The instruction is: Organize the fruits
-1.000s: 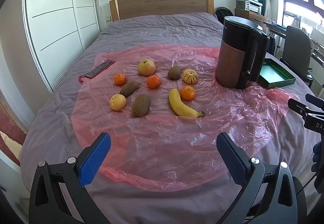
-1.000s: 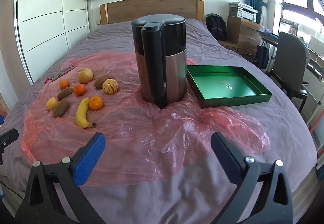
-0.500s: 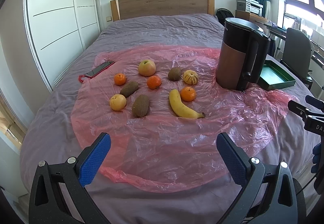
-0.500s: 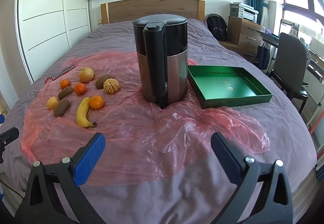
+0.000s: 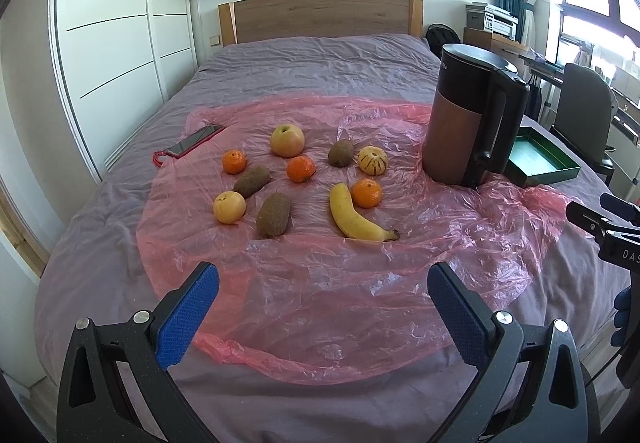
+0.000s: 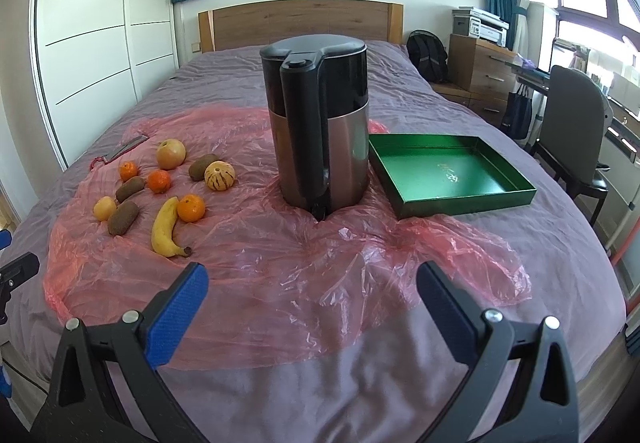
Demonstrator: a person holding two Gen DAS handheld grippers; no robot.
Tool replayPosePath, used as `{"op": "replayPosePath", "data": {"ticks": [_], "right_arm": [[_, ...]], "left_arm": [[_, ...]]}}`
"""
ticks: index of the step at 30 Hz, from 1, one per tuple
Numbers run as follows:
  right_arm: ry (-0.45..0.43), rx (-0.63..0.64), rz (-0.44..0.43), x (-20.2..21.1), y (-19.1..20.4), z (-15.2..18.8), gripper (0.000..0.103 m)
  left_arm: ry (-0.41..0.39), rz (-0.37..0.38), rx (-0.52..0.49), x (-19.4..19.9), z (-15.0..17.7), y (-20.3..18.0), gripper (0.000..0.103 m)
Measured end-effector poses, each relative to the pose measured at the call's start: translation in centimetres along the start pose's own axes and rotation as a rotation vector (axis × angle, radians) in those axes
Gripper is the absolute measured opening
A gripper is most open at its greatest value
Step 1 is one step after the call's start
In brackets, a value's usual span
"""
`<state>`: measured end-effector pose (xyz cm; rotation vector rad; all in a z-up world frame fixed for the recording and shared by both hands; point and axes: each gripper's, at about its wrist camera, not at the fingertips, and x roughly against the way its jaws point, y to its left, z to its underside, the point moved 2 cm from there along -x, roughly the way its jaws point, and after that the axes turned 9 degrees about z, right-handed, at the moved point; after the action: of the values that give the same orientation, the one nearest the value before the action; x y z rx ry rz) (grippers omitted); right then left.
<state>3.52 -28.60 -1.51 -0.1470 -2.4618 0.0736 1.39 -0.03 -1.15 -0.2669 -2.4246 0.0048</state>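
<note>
Ten pieces of fruit lie loose on a pink plastic sheet [image 5: 320, 295] spread over a bed [image 5: 320, 59] with a grey cover. In the left wrist view an apple [image 5: 287, 140] sits at 12 o'clock of the group. A kiwi [image 5: 341, 153] and a striped yellow fruit [image 5: 372, 160] lie at about 2 o'clock. Three mandarins are scattered among them: one at 10 o'clock [image 5: 234, 161], one near the middle [image 5: 301, 168], and one at 3 o'clock [image 5: 367, 193], just beside the top of a banana [image 5: 356, 217] at 5 o'clock. Two long brown fruits [image 5: 252, 181] [image 5: 273, 215] and a pale yellow round fruit [image 5: 229, 207] fill the side from 7 to 9 o'clock.

A black and copper kettle [image 6: 316, 139] stands upright on the sheet, between the fruit and a green tray [image 6: 472, 197] that holds nothing visible. A phone [image 5: 195, 139] lies at the sheet's far left edge.

The left claw [image 5: 322, 293] hangs wide apart above the near part of the sheet, gripping nothing. The right claw [image 6: 312, 289] is likewise spread wide with nothing in it, with the kettle at its 12 o'clock.
</note>
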Motion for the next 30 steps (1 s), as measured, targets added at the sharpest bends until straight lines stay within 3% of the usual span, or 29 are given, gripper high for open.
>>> {"op": "replayPosePath", "data": {"ticks": [10,30], "right_arm": [[-0.008,0.002,-0.001,0.4,-0.2,0.0,0.103],[-0.007,0.014,-0.001,0.8,0.3,0.5,0.103]], "left_arm": [[0.004,0.032,0.03,0.2,0.2,-0.1,0.102],[0.091,0.047,-0.018,-0.9,0.6,-0.5,0.102]]}}
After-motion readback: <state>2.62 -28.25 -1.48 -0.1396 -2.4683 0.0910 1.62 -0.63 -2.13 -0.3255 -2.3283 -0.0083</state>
